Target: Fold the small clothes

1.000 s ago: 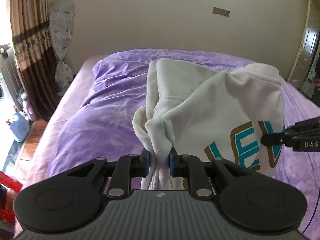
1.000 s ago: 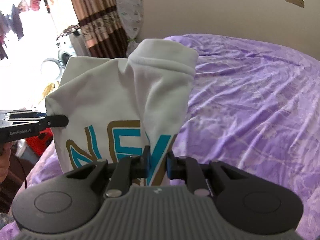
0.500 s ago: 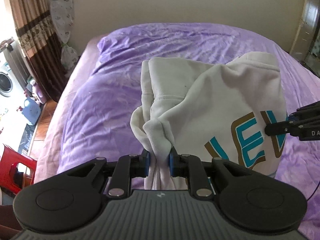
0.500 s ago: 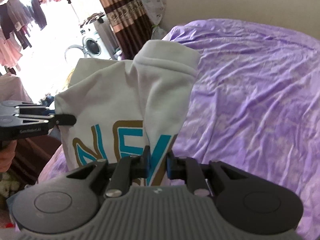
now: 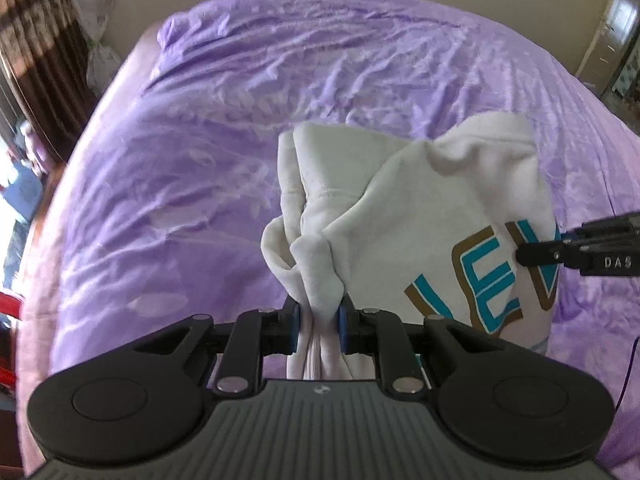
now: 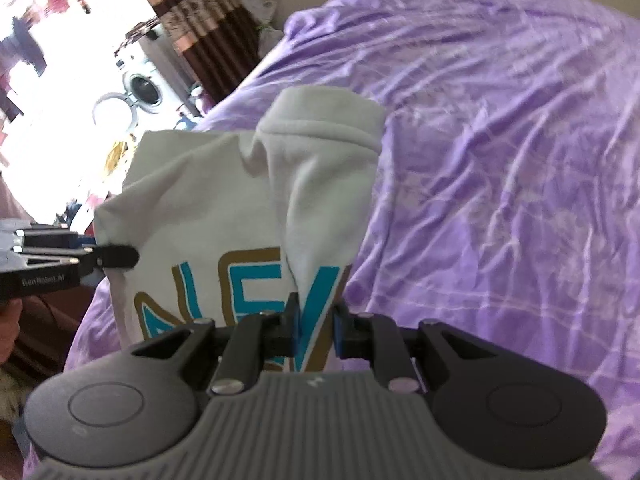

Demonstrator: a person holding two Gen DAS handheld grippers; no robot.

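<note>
A small white sweatshirt (image 5: 420,216) with teal and gold letters hangs stretched between my two grippers above the purple bed (image 5: 240,120). My left gripper (image 5: 319,322) is shut on a bunched edge of it. My right gripper (image 6: 316,330) is shut on the opposite edge, over the printed letters (image 6: 248,292). The right gripper also shows at the right of the left wrist view (image 5: 536,256), and the left gripper at the left of the right wrist view (image 6: 120,258). A cuffed sleeve (image 6: 328,128) stands up at the top of the sweatshirt (image 6: 208,200).
The wrinkled purple bedspread (image 6: 500,160) fills most of both views. Brown striped curtains (image 5: 36,60) and a bright balcony with a washing machine (image 6: 142,88) lie beyond the bed's left side. A red stool (image 5: 8,308) stands on the floor. A wardrobe (image 5: 616,40) stands at the far right.
Both grippers have tilted downward toward the bed, still holding the sweatshirt. The wall has dropped out of view and the bedspread fills more of each view.
</note>
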